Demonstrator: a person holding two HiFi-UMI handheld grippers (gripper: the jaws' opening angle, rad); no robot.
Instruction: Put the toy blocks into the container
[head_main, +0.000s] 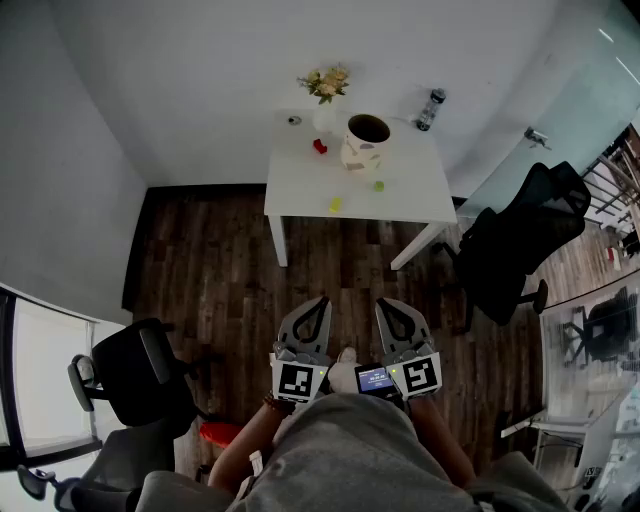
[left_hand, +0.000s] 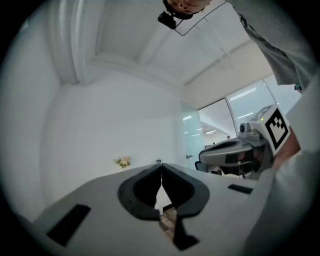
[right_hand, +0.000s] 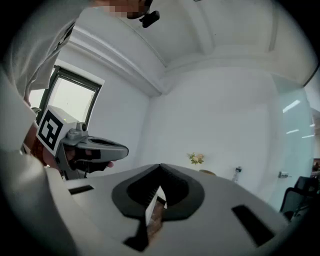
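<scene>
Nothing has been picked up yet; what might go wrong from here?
The yellow block lies near the white table's front edge, so a clumsy grasp may knock it off. The red block sits close to the vase of flowers, which a reaching gripper might tip. The left gripper and right gripper are both shut and must open first.

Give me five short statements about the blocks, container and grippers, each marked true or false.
1. Left gripper and right gripper are both shut and empty. True.
2. The red block is inside the container. False: it lies on the white table, left of the container.
3. The yellow block lies near the table's near edge. True.
4. The green block is held over the container. False: it lies on the table, untouched.
5. The grippers hover above the table. False: they are over the wooden floor, short of it.
</scene>
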